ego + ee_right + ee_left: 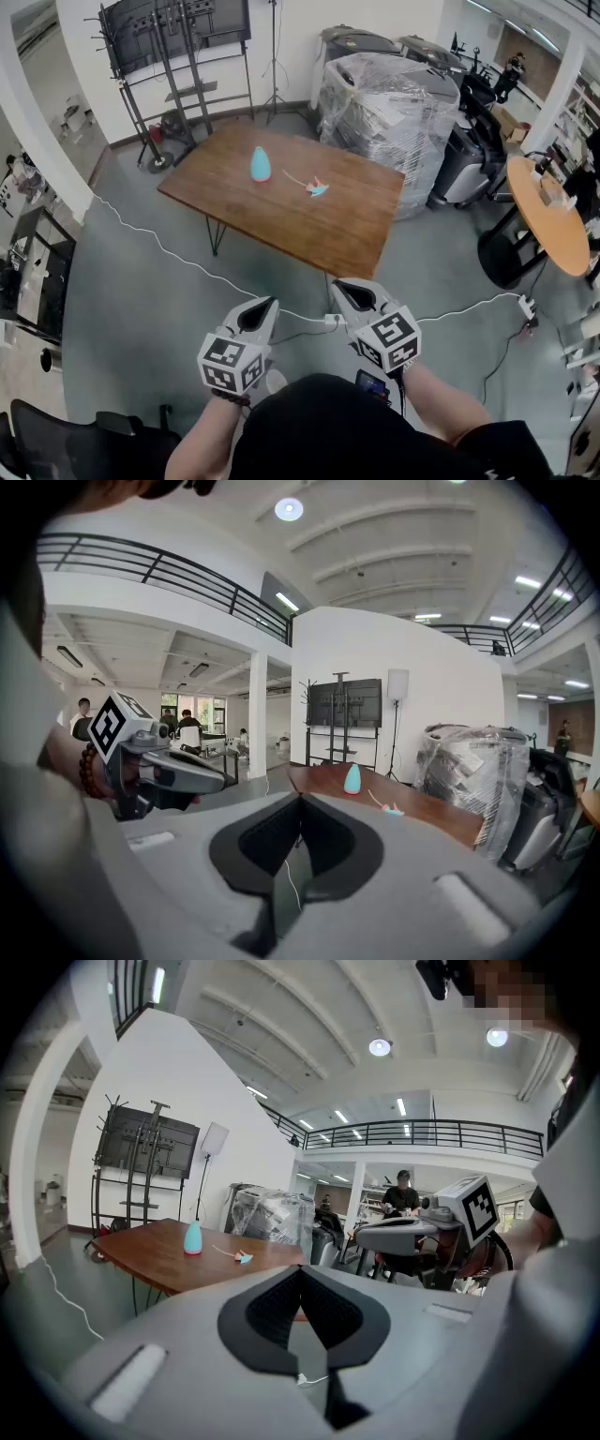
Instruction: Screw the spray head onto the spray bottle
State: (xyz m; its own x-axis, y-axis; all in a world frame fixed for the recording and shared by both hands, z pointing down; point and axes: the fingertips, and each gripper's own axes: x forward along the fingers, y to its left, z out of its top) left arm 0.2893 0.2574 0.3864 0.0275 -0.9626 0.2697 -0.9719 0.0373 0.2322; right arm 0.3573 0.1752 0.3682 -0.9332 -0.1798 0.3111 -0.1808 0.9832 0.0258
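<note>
Wooden table (361,234) bears a teal teardrop spray bottle (261,165), spray head (317,187) lying apart.

We cannot make out the thread or trigger on the spray head (317,187); it is too small on the brown desk (347,230). At three o'clock the round orange desk (553,239) runs off the edge, and at seven o'clock a black chair (56,441) is cut off.

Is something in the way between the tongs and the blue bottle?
Nothing visible: only floor with a white cable lies between the left tongs, the right tongs and the table holding the spray bottle and spray head.
</note>
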